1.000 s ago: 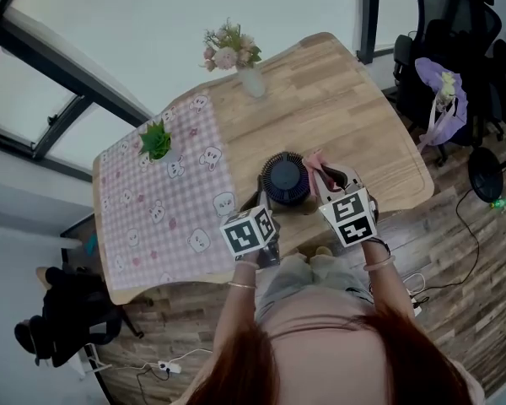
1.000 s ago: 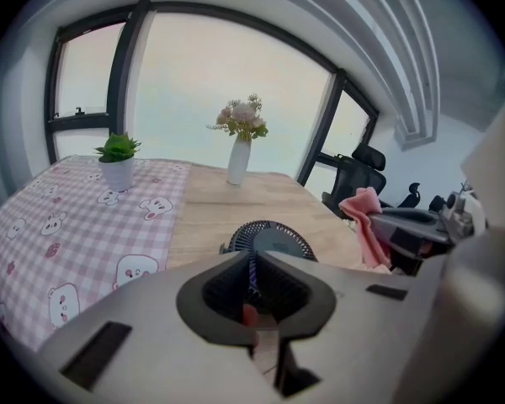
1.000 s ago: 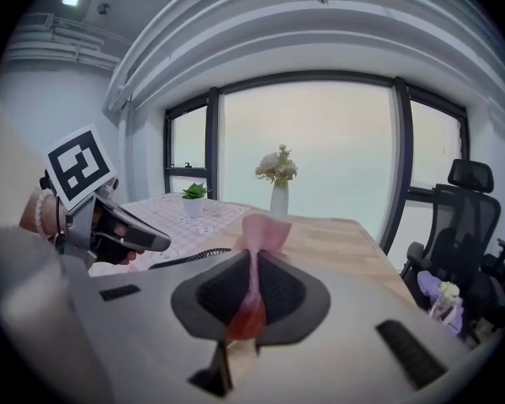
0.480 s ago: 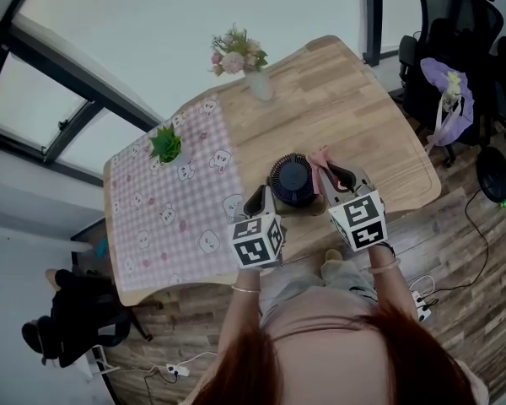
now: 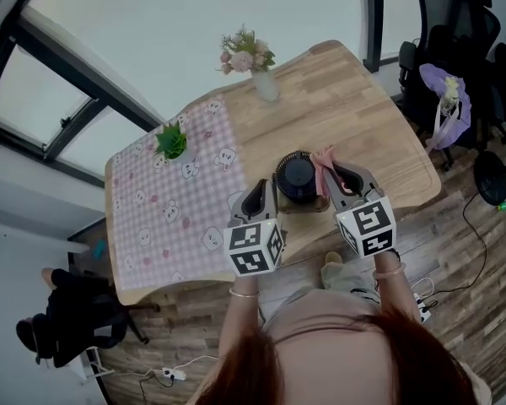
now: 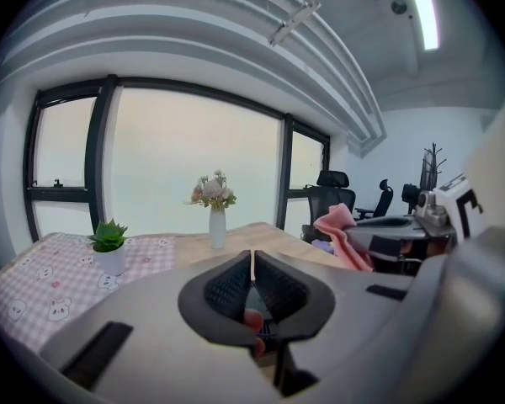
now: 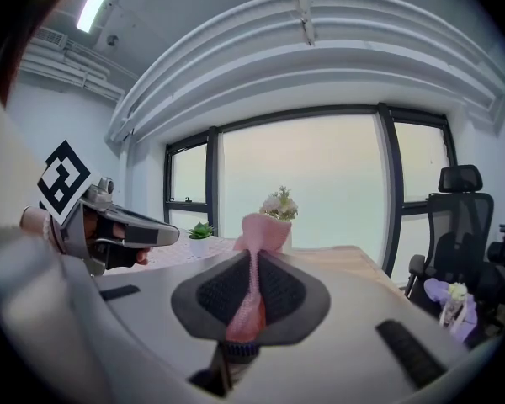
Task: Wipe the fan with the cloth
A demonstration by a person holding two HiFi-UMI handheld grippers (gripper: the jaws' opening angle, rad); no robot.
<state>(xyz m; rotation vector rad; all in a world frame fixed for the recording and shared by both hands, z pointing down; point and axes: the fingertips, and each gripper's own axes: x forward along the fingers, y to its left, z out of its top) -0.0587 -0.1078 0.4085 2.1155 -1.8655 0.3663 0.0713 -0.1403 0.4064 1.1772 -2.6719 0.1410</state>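
Observation:
A dark round fan (image 5: 297,178) stands near the front edge of the wooden table (image 5: 363,116). My right gripper (image 5: 336,174) is just right of the fan, shut on a pink cloth (image 5: 323,164) that rises out of the jaws beside the fan's top. In the right gripper view the cloth (image 7: 261,230) runs up between the closed jaws of that gripper (image 7: 252,268). My left gripper (image 5: 259,199) hovers just left of the fan; its jaws are shut with nothing between them (image 6: 252,263). Neither gripper view shows the fan.
A pink checked mat (image 5: 169,209) covers the table's left part and carries a small potted succulent (image 5: 173,142). A vase of flowers (image 5: 257,66) stands at the far edge. Office chairs (image 5: 455,24) and a purple bag (image 5: 443,99) are at the right.
Both grippers have lifted a little and drawn back toward me. The cloth stays in the right gripper beside the fan.

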